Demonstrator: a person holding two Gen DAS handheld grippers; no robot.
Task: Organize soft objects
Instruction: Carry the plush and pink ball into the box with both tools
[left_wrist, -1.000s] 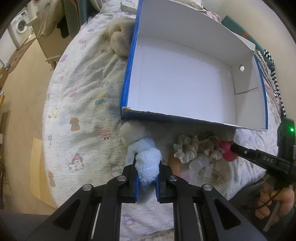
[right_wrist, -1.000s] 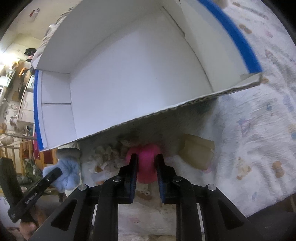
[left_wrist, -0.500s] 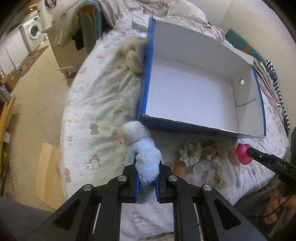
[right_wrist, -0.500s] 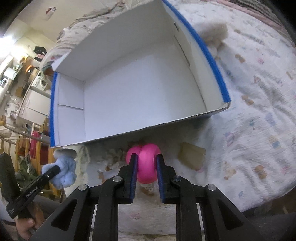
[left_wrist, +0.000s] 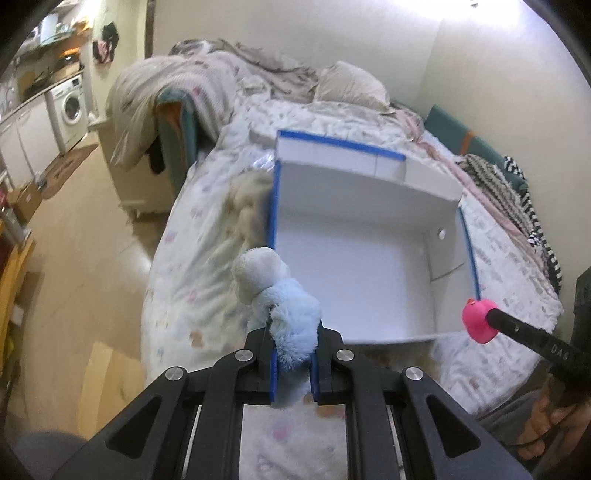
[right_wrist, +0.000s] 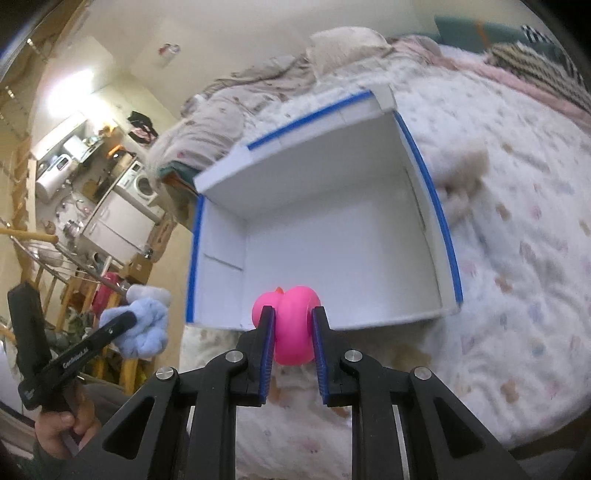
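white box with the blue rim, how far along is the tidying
Done: nothing yet; the white cardboard box with the blue rim is empty. In hand: the left gripper clamps a fluffy blue and white plush toy, the right gripper a pink rubber duck, both short of it. Left: dropping both in, then the beige fluffy toy beside it.

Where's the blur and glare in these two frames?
Left wrist: duck and box fairly sharp, the box's near wall smeared, bedspread soft, fisheye bends the walls. Right wrist: glare on the wall upper left, bedspread smeared at right, duck crisp.
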